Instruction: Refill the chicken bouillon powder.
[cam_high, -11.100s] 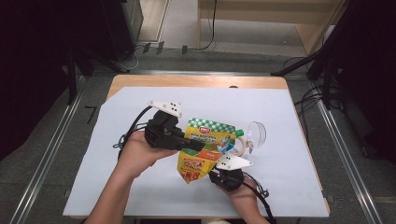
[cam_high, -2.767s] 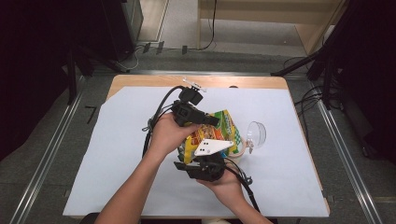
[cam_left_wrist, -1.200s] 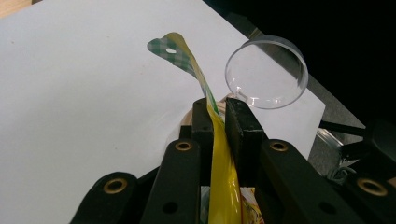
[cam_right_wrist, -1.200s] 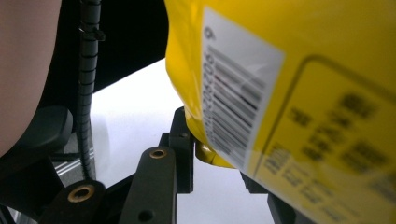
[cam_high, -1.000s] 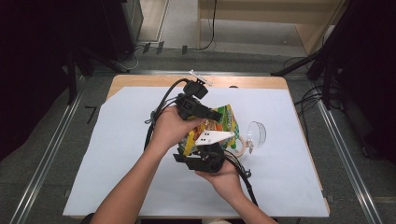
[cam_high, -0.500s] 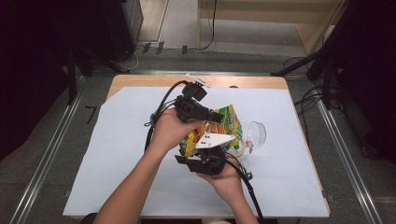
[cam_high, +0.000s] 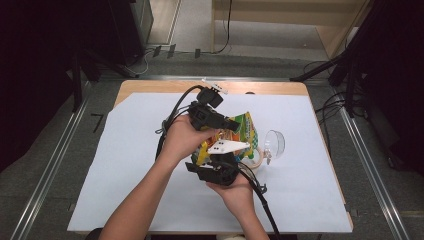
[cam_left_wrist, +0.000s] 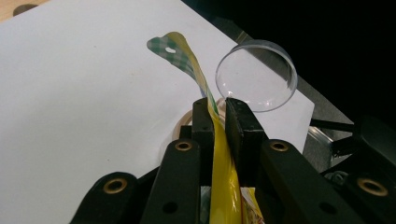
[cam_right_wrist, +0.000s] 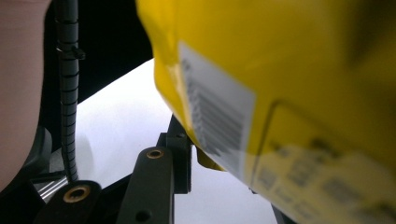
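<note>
The snack bag (cam_high: 239, 134) is held above the white sheet (cam_high: 125, 165), mid-table, its long axis running away from the person, checked top edge farthest. The left gripper (cam_left_wrist: 218, 112) clamps its top seam. The right gripper (cam_right_wrist: 187, 144) grasps the lower end (jaws just widened slightly); the right gripper view shows a blurred, unreadable barcode label (cam_right_wrist: 212, 112). A clear bowl (cam_left_wrist: 257, 74) lies beyond.

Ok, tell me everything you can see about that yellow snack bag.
The bag is a glossy yellow plastic pouch with green and orange print, a green-checked top seal with a hang hole, and a white barcode label on the back. It is lifted off the white sheet, held between the two tools. The left tool pinches its flattened top edge; the right tool grips its lower end. A clear round dish lies just beside it.
</note>
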